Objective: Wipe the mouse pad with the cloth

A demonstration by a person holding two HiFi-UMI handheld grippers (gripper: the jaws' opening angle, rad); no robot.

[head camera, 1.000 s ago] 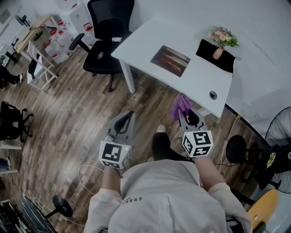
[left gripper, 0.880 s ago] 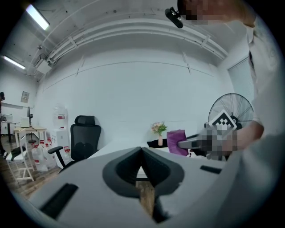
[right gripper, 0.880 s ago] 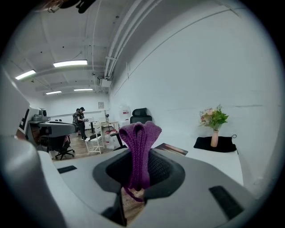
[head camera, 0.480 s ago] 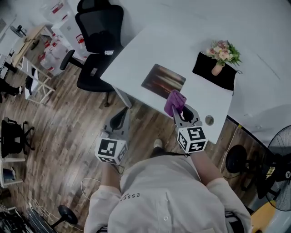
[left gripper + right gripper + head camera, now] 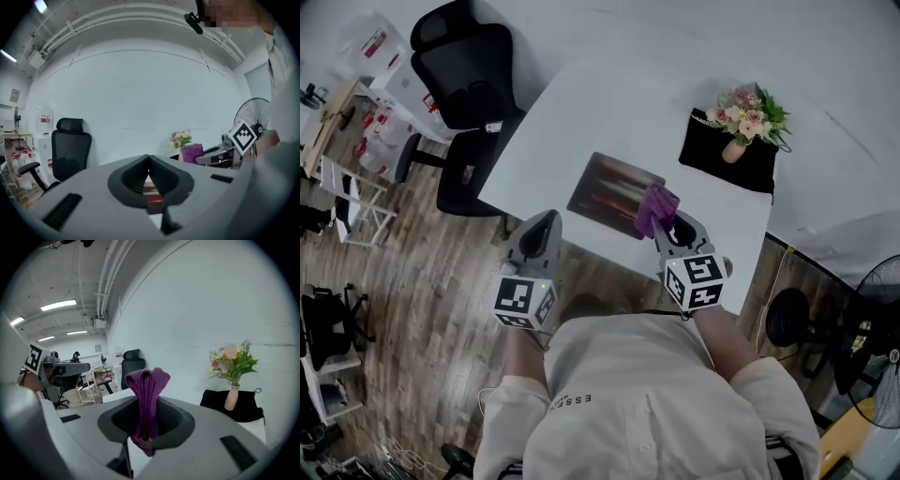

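A dark mouse pad (image 5: 609, 194) with reddish streaks lies near the front of the white table (image 5: 581, 112). My right gripper (image 5: 667, 223) is shut on a folded purple cloth (image 5: 655, 210), which hangs over the pad's right edge. In the right gripper view the cloth (image 5: 147, 401) stands bunched between the jaws. My left gripper (image 5: 543, 228) is shut with nothing in it, at the table's front edge, left of the pad. The left gripper view shows a strip of the pad (image 5: 151, 193) past the shut jaws.
A vase of flowers (image 5: 742, 117) stands on a black cloth (image 5: 729, 155) at the table's right back. A black office chair (image 5: 467, 66) is at the table's left. A fan (image 5: 872, 347) stands on the wooden floor to the right. A cable hole (image 5: 710, 264) is hidden mostly by my right gripper.
I have stepped closer to the table. Both grippers moved forward from above the floor to the table's front edge, and the cloth now hangs at the mouse pad's right edge.
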